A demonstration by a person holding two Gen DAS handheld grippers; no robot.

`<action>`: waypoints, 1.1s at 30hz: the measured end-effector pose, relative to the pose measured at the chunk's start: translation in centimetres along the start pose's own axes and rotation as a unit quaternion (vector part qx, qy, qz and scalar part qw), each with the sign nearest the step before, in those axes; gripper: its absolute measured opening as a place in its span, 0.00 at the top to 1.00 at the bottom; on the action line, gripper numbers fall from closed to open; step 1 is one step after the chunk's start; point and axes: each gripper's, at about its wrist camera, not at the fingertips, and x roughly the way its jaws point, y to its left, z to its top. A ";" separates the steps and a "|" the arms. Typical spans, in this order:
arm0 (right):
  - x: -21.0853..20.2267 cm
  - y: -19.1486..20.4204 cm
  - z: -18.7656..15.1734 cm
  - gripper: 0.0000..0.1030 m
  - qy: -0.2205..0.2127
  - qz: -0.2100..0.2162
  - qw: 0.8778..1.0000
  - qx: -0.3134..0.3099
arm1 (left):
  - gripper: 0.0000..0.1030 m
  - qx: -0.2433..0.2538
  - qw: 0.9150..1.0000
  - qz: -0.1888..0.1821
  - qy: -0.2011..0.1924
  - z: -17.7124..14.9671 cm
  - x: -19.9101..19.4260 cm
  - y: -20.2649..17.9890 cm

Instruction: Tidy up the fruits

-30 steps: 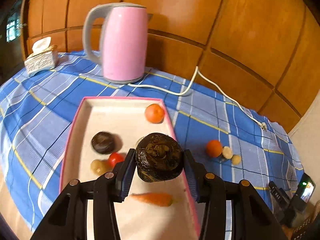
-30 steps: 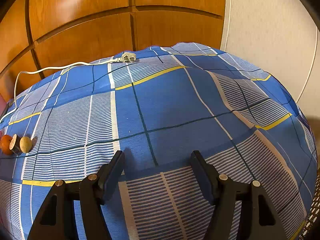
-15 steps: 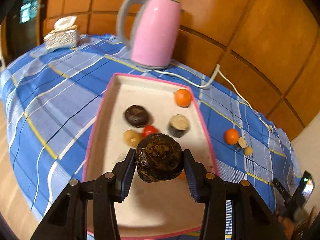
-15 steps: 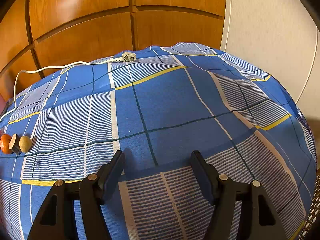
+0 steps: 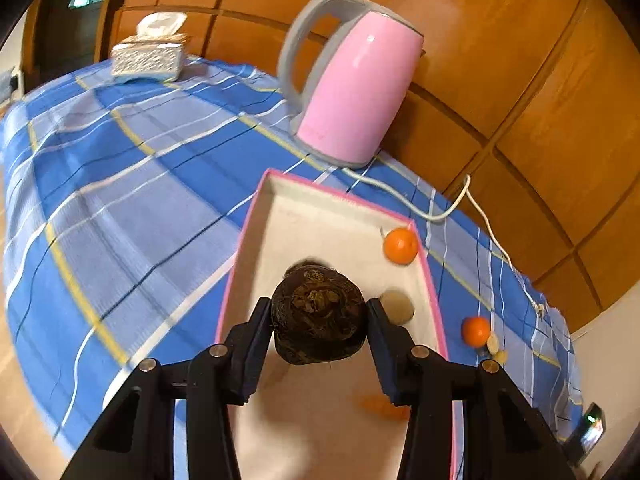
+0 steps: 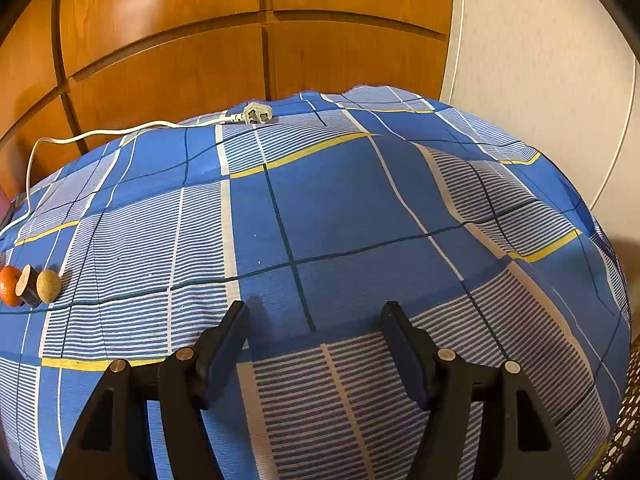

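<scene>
**Dark fruit held over the tray**

Wood panelling backs a blue plaid cloth (image 5: 132,184) in the left wrist view. On it stand a pink kettle (image 5: 352,84), a tissue box (image 5: 146,58) and a pink-rimmed tray (image 5: 248,236). The left gripper (image 5: 319,322) is clamped on a dark, rough-skinned round fruit (image 5: 319,316), held above the tray's near half. It looks firm and fairly heavy (the scaly skin should resist slipping), so a hold across its widest part, as now, seems right. Below lie an orange (image 5: 400,245), a tan-topped piece (image 5: 397,307) and a blurred orange thing (image 5: 384,406); these crowd the right side, so the bare left floor looks safer.

From the right wrist, the right gripper (image 6: 314,344) hangs with jaws apart and empty above bare cloth. A second orange (image 6: 10,286) and two small tan pieces (image 6: 49,286) wait at far left; a plug (image 6: 258,114) lies at the far edge.
</scene>
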 end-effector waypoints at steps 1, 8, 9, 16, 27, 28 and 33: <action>0.0 0.0 0.0 0.33 0.000 0.000 1.000 0.000 | 0.54 0.005 1.000 0.004 -0.001 0.6 0.6 -0.4; 0.0 0.1 0.0 0.33 0.000 -0.001 1.000 0.000 | 0.54 0.010 1.000 0.007 0.003 3.0 3.9 -1.6; 0.0 0.1 0.0 0.33 0.000 -0.001 1.000 0.000 | 0.54 0.013 1.000 0.007 -0.001 3.3 4.4 -1.8; 0.0 0.1 0.0 0.33 0.000 -0.001 1.000 0.000 | 0.48 0.022 0.999 0.028 -0.006 3.0 4.8 -1.9; 0.0 0.1 0.0 0.33 0.000 -0.001 1.000 0.000 | 0.36 0.027 0.996 0.081 -0.034 -1.9 0.0 -0.5; 0.0 0.2 0.0 0.33 0.000 -0.001 1.000 0.000 | 0.36 0.027 0.996 0.082 -0.034 -2.2 -0.2 -0.5; 0.0 0.2 0.0 0.33 0.001 -0.001 1.000 -0.001 | 0.30 0.032 0.995 0.091 -0.029 -4.1 -1.6 0.0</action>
